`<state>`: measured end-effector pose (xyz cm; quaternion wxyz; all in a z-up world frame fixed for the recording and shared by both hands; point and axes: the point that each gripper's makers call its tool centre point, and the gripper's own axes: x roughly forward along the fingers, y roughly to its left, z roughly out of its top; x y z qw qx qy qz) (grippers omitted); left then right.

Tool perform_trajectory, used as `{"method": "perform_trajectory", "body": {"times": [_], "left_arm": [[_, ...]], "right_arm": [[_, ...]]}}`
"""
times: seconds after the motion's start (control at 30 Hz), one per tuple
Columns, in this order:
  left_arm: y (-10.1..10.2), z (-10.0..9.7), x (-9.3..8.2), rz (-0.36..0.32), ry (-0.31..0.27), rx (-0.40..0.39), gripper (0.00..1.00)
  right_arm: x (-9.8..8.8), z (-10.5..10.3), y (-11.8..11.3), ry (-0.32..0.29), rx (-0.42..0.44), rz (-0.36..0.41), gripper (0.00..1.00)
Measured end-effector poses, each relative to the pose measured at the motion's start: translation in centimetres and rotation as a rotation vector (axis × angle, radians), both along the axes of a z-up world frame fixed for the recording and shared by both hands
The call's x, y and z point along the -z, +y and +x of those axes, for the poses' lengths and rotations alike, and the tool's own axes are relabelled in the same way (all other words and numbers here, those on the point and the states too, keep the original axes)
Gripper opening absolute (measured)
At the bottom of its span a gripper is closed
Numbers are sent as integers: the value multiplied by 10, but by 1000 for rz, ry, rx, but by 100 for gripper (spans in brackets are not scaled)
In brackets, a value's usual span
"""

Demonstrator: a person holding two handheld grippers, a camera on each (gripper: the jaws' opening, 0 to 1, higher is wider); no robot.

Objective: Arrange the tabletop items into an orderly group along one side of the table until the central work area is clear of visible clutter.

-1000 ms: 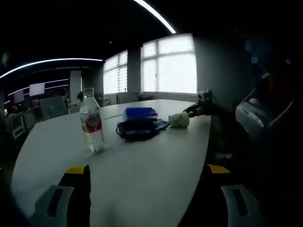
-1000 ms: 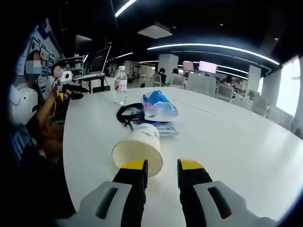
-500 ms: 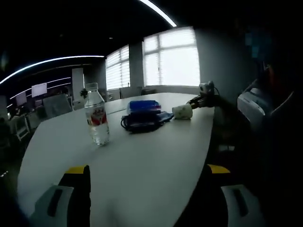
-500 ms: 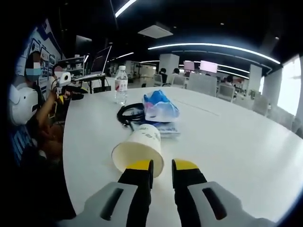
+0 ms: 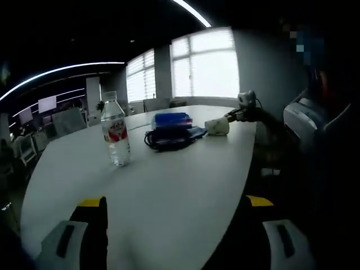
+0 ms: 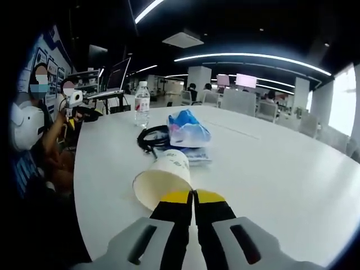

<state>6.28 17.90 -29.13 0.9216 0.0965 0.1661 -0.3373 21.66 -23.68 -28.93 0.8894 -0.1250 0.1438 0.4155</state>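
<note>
On the white desk [image 6: 270,169] lie one paper cup [image 6: 162,180] on its side, one water bottle [image 5: 115,136], one coiled black cable [image 6: 152,136] and one blue bag [image 6: 187,129]. The right gripper [image 6: 194,197] fingers pinch the cup's rim. The left gripper [image 5: 174,202] fingers are spread wide, empty.

My left gripper view is dim and underexposed: the tall bright windows [image 5: 205,70] blow out white and backlight the pale rounded surface [image 5: 169,185], leaving its near side murky. My right gripper view is brighter and sharper, lit by long ceiling light strips [image 6: 253,57]. Fisheye bending curves both edges.
</note>
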Motion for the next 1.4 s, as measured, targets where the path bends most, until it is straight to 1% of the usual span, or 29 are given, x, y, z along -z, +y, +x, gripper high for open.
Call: {"method": "perform_trajectory", "body": {"times": [0.13, 0.3, 0.53, 0.67, 0.8, 1.0, 1.23, 1.4], "left_arm": [[-1, -1, -1, -19, -8, 4, 100], [-3, 0, 1, -20, -10, 8, 100], [-8, 1, 4, -24, -15, 21, 100], [-10, 1, 4, -25, -18, 26, 100], [-12, 0, 5, -24, -21, 36, 100], [-14, -1, 3, -25, -26, 42, 100], [-16, -1, 5, -26, -26, 48, 100], [-17, -3, 5, -28, -30, 50, 100]], "right_arm": [[-3, -2, 0, -3, -5, 7, 0], [-12, -4, 3, -15, -17, 4, 0], [-32, -6, 15, -58, -62, -15, 0], [-41, -6, 21, -71, -77, -13, 0], [-56, -4, 27, -93, -96, -16, 0], [-78, -1, 39, -142, -142, -67, 0], [-90, 0, 48, -171, -165, -89, 0], [-95, 0, 50, -181, -175, -96, 0]]}}
